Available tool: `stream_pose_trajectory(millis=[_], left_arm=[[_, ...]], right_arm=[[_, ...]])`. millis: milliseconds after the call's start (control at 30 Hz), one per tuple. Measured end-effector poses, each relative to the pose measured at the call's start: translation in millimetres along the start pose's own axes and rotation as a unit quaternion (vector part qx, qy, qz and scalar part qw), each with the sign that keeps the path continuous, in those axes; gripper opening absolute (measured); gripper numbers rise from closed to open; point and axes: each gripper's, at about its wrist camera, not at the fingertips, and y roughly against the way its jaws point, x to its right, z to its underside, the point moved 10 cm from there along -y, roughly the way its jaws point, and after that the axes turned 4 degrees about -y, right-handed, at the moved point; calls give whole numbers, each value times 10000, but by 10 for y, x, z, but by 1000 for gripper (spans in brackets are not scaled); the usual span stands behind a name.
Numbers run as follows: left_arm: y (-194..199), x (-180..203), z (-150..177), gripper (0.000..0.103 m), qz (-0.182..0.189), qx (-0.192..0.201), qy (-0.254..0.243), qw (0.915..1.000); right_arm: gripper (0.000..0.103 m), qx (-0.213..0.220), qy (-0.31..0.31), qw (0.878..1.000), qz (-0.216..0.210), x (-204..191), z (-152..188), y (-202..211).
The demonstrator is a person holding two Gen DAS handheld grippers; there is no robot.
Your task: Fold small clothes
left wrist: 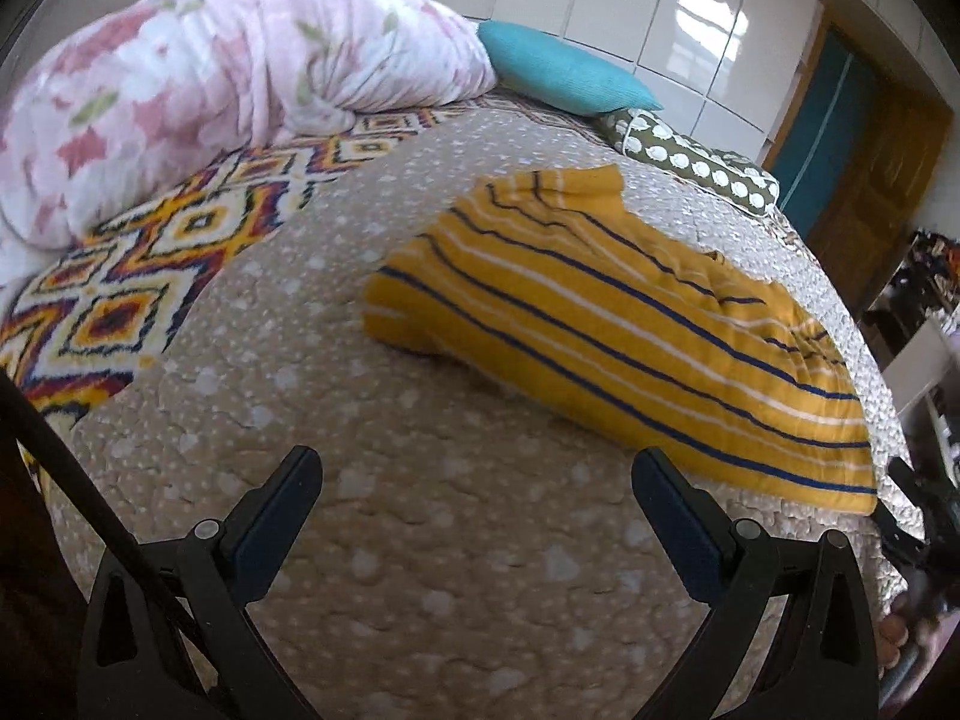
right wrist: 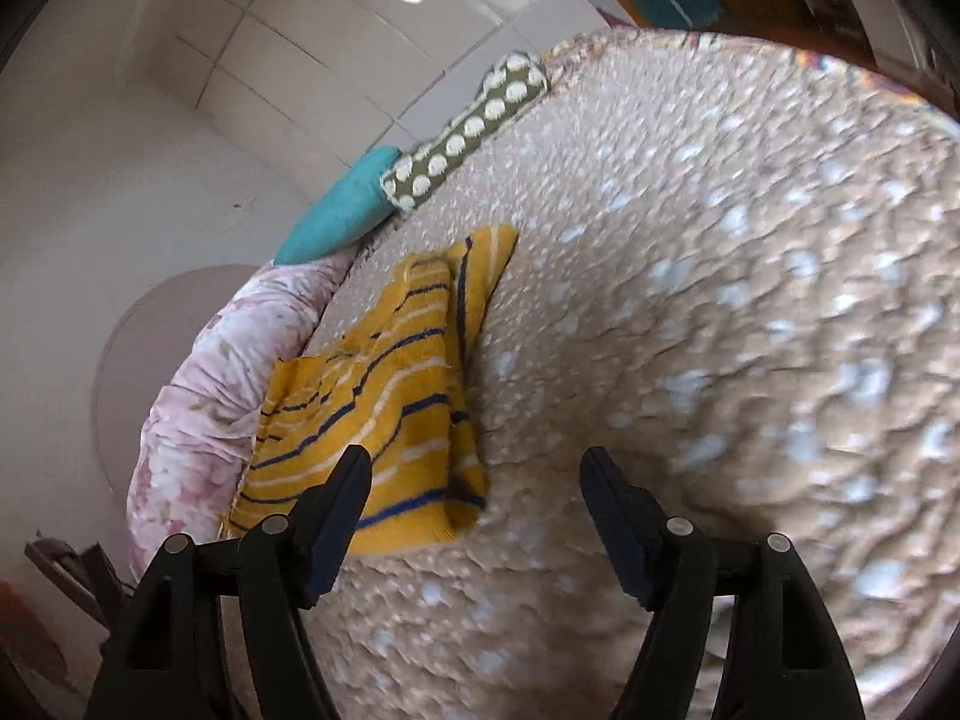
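Left gripper (left wrist: 477, 468) and right gripper (right wrist: 474, 468): fingers spread apart, nothing held.
The striped garment (left wrist: 624, 324) is laid on the bedspread (left wrist: 372, 540); the patterned blanket (left wrist: 138, 276) is shown in the left view only.

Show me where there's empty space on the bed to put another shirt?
Bare bedspread lies near the open left gripper, and a wide stretch beside the striped yellow garment. The far edge is crowded: floral quilt, teal pillow, dotted pillow.
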Motion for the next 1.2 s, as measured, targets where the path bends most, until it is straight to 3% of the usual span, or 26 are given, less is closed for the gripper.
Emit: stream_pose_trajectory(millis=[133,233,300,400,500,600,733,933,1033,1100,1200], left_arm=[[83,-151,14,103,149,66,79,9998],[147,-232,8,103,194,96,-32,9998],[216,-338,-16,103,136,167,-173,9996],[303,-541,-56,103,30,318,-218,9993],[348,-779,-53,103,-11,361,-128,9993],[385,-987,-31,103,51,374,52,9993],[424,-1240,-31,103,73,380,258,9989],[481,-1550,13,103,0,373,514,9980],[506,-1606,34,103,16,381,529,9979],[492,-1592,30,103,36,384,511,9979],[430,-1529,23,103,94,325,522,9981]], right_arm=[[79,-381,-46,9993,-50,-288,-1,-466],[76,-239,-282,9991,186,-319,-120,-729],[48,-240,-537,9979,281,-285,-160,-798],[29,-187,-580,9974,381,-379,-246,-777],[23,-20,218,9946,1012,-801,-350,-769],[22,39,1391,9800,1424,-1499,-333,-967],[21,-377,2632,9518,1526,-2470,126,-1687],[22,-1162,3319,9232,1552,-2965,1016,-2723],[30,-1069,3785,9041,1670,-2982,1188,-2846],[50,-1192,3746,9097,1339,-3047,1229,-2787],[48,-1473,3616,9179,711,-3206,1306,-2673]])
